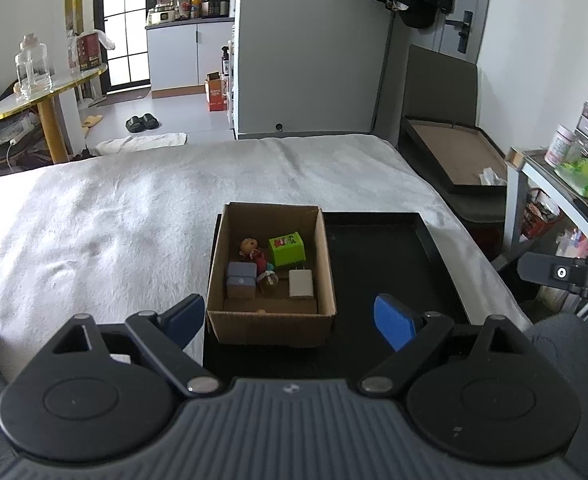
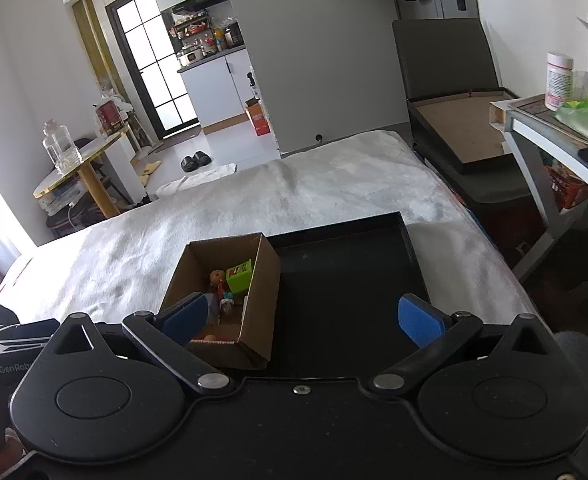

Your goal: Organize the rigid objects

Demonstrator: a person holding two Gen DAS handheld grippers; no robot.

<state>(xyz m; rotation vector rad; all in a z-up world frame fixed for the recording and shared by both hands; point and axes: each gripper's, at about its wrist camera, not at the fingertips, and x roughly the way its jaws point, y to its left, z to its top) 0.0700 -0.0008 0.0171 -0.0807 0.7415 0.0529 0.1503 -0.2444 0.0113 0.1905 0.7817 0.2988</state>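
Observation:
An open cardboard box point(image 1: 325, 264) stands on the left part of a black tray point(image 1: 381, 248) on the white bed. Inside lie a green cube point(image 1: 287, 249), a small doll figure point(image 1: 254, 251), a grey-blue box point(image 1: 241, 280) and a white charger plug point(image 1: 301, 283). My left gripper point(image 1: 292, 322) is open and empty, just in front of the box. In the right wrist view the box point(image 2: 262, 300), the tray point(image 2: 345, 280) and the green cube point(image 2: 240, 278) show. My right gripper point(image 2: 303, 320) is open and empty, above the tray's near edge.
The white blanket point(image 1: 134, 216) covers the bed around the tray. A dark chair with a flat cardboard tray point(image 1: 453, 152) stands at the right, a cluttered shelf point(image 1: 565, 168) beyond it. A round gold-rimmed table with a glass jar point(image 1: 34, 68) stands far left.

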